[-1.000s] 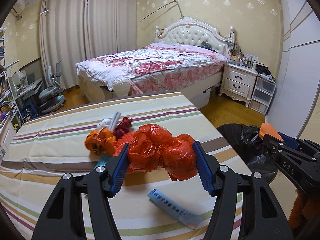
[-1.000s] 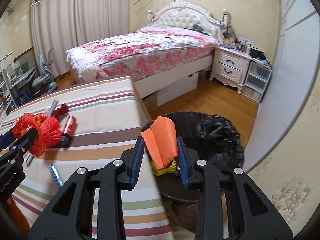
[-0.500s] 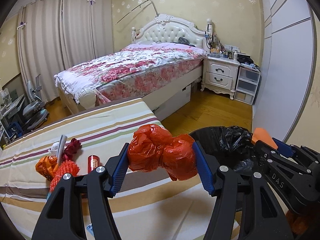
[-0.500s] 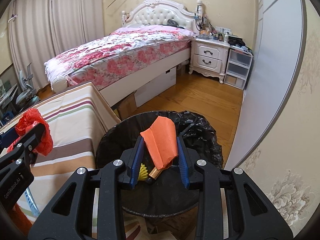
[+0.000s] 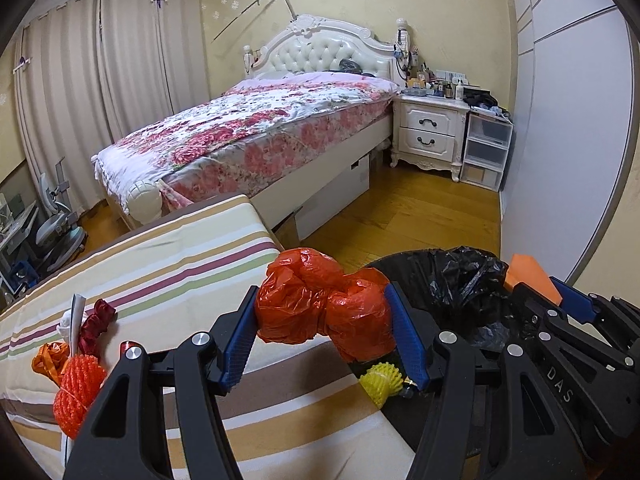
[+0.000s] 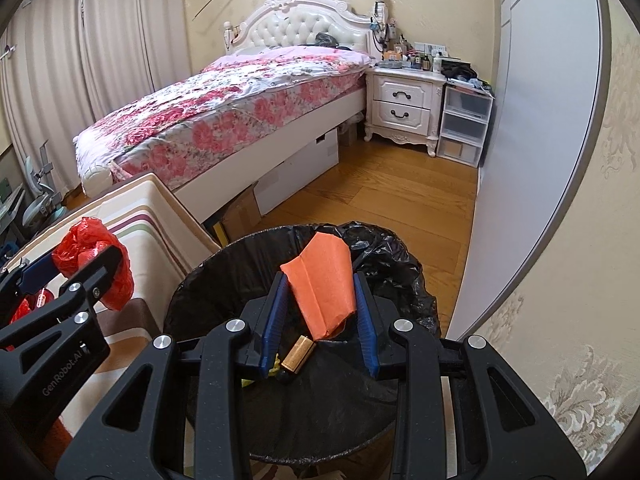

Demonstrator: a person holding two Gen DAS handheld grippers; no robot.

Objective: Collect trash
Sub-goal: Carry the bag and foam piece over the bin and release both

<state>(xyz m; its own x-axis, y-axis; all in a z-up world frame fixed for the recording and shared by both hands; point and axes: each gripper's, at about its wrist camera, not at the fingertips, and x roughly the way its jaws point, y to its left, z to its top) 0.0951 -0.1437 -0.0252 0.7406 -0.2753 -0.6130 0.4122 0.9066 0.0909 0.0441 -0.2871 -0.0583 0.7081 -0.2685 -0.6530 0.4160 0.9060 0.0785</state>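
**Both loads at the bin**

The round black-lined trash bin fills my right view's lower centre, directly beneath my right gripper, clamped on folded orange paper. My left gripper, squeezing a crumpled red plastic bag, sits at the bin's left edge, farther off.

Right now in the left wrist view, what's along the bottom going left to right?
Orange foam mesh net on the striped table → crumpled red plastic bag clamped in the left gripper → yellow spiky ball → black-lined trash bin → orange folded paper in the right gripper.
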